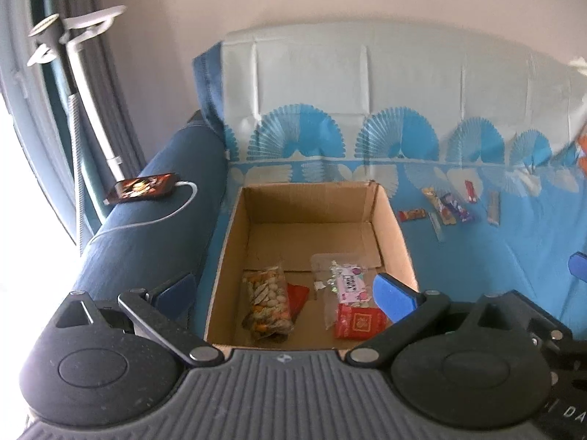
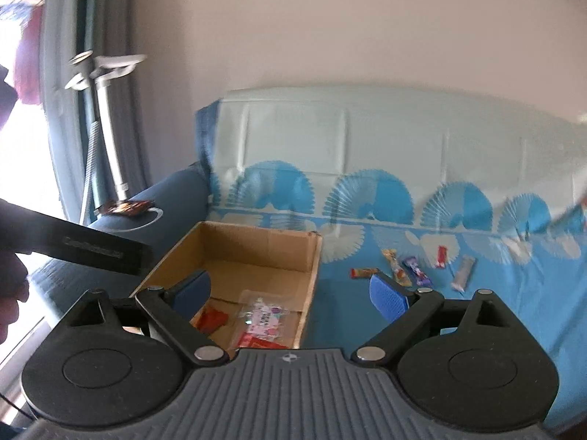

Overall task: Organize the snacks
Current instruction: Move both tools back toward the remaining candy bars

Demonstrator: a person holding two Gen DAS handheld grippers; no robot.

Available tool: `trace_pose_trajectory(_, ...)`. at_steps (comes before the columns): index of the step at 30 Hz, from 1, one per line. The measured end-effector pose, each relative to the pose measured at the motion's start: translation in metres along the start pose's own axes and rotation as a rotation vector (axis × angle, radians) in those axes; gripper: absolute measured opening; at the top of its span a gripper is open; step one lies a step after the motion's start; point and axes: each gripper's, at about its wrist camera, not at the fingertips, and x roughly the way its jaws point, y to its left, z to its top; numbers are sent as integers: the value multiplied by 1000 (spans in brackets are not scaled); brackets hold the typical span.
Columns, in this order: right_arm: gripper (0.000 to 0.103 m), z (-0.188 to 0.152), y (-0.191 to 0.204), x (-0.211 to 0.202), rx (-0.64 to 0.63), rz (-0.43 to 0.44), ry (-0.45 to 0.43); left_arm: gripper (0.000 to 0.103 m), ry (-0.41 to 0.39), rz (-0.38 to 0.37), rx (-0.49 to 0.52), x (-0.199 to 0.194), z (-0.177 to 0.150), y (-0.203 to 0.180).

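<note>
Your left tongs (image 1: pixel 284 291) hang spread wide over the near end of the cardboard box (image 1: pixel 394 227), gripping nothing. Your right tongs (image 2: pixel 290 293) are spread too, empty, straddling the box's right wall. Inside the box lie a bag of mixed nuts (image 1: pixel 268 302), a clear packet (image 1: pixel 343 282) and a red packet (image 1: pixel 359 321). Loose candy bars (image 1: pixel 449 207) sit on the blue sofa cover (image 1: pixel 477 275), toward the backrest, right of the box.

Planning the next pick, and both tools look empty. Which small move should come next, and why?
Probably swing the right tool, open and empty, rightward over the red snack bar. It is the nearest of the loose wrappers on the blue sofa cover beside the cardboard box, which already holds packets.
</note>
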Motion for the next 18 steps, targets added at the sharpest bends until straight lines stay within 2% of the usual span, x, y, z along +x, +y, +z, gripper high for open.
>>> trace_pose_trajectory(4, 95, -5, -40, 17, 75, -62, 11, 103, 38, -37, 15, 27, 33, -28)
trace_pose_trajectory(9, 96, -6, -115, 51, 165, -173, 35, 103, 94, -76, 46, 79, 80, -82)
trace_pose_trajectory(14, 98, -12, -196, 99, 228, -260, 87, 103, 221, -127, 62, 169, 123, -145)
trace_pose_trajectory(18, 98, -21, -256, 157, 279, -313, 141, 103, 341, -134, 52, 267, 148, -196)
